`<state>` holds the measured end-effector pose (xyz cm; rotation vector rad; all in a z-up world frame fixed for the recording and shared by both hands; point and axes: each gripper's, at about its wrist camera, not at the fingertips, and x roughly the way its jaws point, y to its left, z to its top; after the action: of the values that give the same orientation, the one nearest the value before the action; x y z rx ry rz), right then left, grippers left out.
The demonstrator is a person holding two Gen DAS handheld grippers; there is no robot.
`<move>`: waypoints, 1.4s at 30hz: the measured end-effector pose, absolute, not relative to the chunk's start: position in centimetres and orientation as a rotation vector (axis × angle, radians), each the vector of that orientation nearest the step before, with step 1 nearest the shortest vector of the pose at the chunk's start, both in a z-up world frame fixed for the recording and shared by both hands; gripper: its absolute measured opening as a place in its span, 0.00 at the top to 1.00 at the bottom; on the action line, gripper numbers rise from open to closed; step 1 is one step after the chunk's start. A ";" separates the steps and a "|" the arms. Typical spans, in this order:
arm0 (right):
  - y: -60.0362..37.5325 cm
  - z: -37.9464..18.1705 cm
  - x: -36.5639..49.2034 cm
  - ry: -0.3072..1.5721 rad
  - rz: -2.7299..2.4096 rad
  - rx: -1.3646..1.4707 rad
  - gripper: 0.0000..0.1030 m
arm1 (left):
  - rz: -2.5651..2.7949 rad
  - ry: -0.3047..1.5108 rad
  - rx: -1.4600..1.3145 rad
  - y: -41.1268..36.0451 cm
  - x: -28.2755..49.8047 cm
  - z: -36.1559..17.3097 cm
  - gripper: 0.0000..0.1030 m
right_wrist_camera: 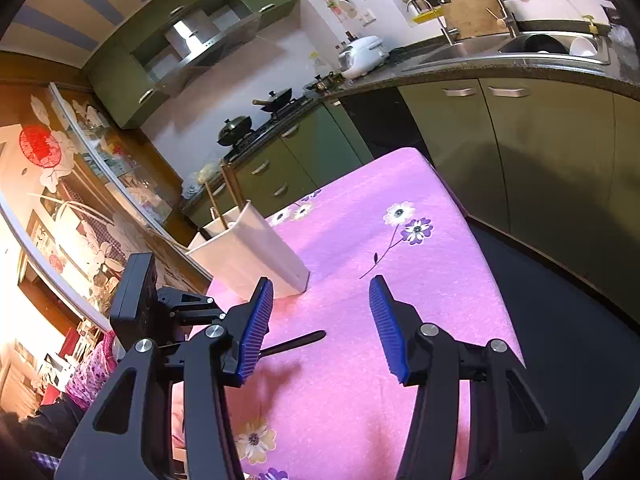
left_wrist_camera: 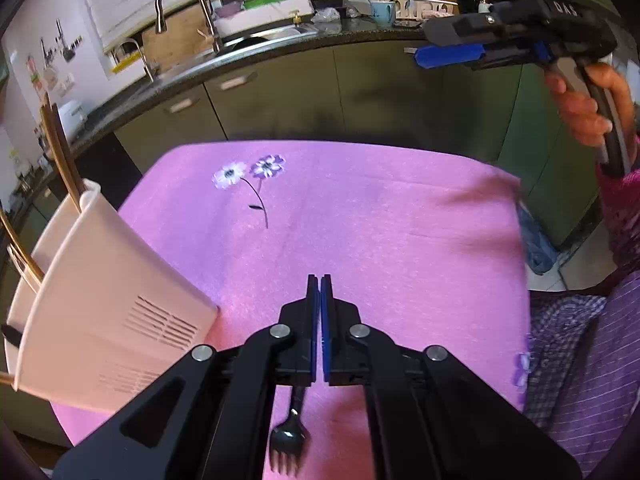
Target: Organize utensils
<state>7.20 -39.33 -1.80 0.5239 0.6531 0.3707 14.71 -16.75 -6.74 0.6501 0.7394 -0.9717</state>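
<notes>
Now you are pinching the fork (left_wrist_camera: 289,440) in the left gripper (left_wrist_camera: 320,280); the right gripper (right_wrist_camera: 322,284) is hanging spread; next you are lifting it to the holder (left_wrist_camera: 100,292).

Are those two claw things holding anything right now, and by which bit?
The left gripper is shut on a black fork, pinching its handle so the tines hang down. The right gripper is open and holds nothing.

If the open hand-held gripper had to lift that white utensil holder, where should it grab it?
Probably by a thin side wall at the top of the white utensil holder, coming down from above with one finger inside and one outside. The body looks too wide for the right hand-held gripper to span, and it stands upright with its top open. Avoid the chopsticks inside.
</notes>
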 end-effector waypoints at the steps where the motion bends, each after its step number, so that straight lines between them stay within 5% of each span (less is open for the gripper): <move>1: -39.2 -1.7 7.0 0.652 0.374 0.522 0.50 | -0.976 0.760 0.661 -16.9 14.7 -7.0 0.98; 2: -39.2 -1.6 6.9 0.651 0.378 0.520 0.50 | -0.967 0.767 0.685 -17.2 14.7 -7.4 0.98; 4: -39.0 -1.6 6.4 0.646 0.391 0.517 0.50 | -0.958 0.787 0.712 -17.5 15.1 -8.6 0.79; 6: -39.0 -1.6 6.0 0.645 0.395 0.513 0.50 | -0.948 0.802 0.739 -17.6 15.5 -10.0 0.70; 18: -40.2 -2.9 6.9 0.673 0.377 0.546 0.50 | -0.947 0.898 0.775 -18.0 17.9 -13.5 0.74; 21: -40.2 -3.0 7.2 0.678 0.377 0.553 0.50 | -0.967 0.920 0.757 -17.9 17.5 -13.7 0.88; 28: -39.4 -2.6 7.1 0.675 0.393 0.544 0.50 | -0.905 0.867 0.777 -17.6 15.9 -13.7 0.89; 42: -38.9 -2.3 7.0 0.668 0.420 0.539 0.50 | -0.732 0.702 0.534 -11.7 14.2 -6.6 0.89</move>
<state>6.98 -38.85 -2.28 0.5386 0.6683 0.4204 14.23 -11.69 -6.60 0.5343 0.7015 -0.7321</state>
